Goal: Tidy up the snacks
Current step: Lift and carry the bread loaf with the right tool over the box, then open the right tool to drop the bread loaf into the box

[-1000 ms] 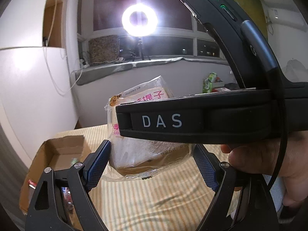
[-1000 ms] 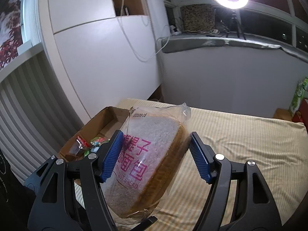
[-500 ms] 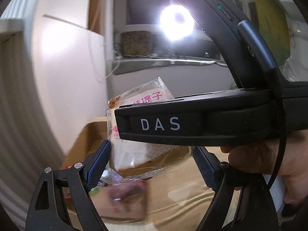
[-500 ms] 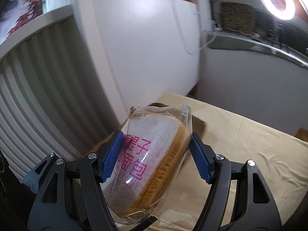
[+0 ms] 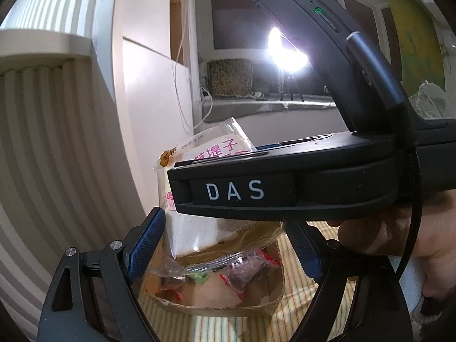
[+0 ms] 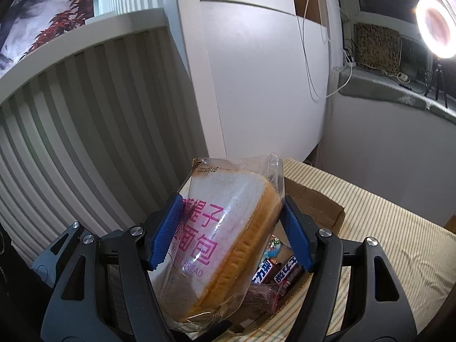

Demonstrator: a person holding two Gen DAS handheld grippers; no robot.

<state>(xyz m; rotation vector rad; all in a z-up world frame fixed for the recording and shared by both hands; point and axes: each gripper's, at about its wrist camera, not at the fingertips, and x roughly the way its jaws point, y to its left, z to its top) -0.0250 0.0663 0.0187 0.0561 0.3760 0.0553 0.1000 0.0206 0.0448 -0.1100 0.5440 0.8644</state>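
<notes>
My right gripper (image 6: 230, 228) is shut on a clear bag of sliced bread (image 6: 225, 236) with pink lettering, holding it above an open cardboard box (image 6: 319, 208) of wrapped snacks (image 6: 280, 272). In the left wrist view the right gripper's black body, marked DAS, crosses the frame in front. The bread bag (image 5: 205, 222) hangs between my left gripper's blue pads (image 5: 145, 242). The left gripper (image 5: 225, 245) is open; whether its pads touch the bag is unclear. The box (image 5: 222, 306) lies below with snacks (image 5: 242, 273) inside.
The box sits on a striped yellow cloth (image 6: 384, 242). A ribbed white panel (image 6: 85, 131) and white cabinet (image 6: 262, 71) stand close behind. A ring light (image 6: 436, 27) glares from a grey windowsill (image 6: 393, 91).
Both grippers have swung left together with the bread. The box was off to the left and now lies directly beneath the bag. The grip on the bread is unchanged.
</notes>
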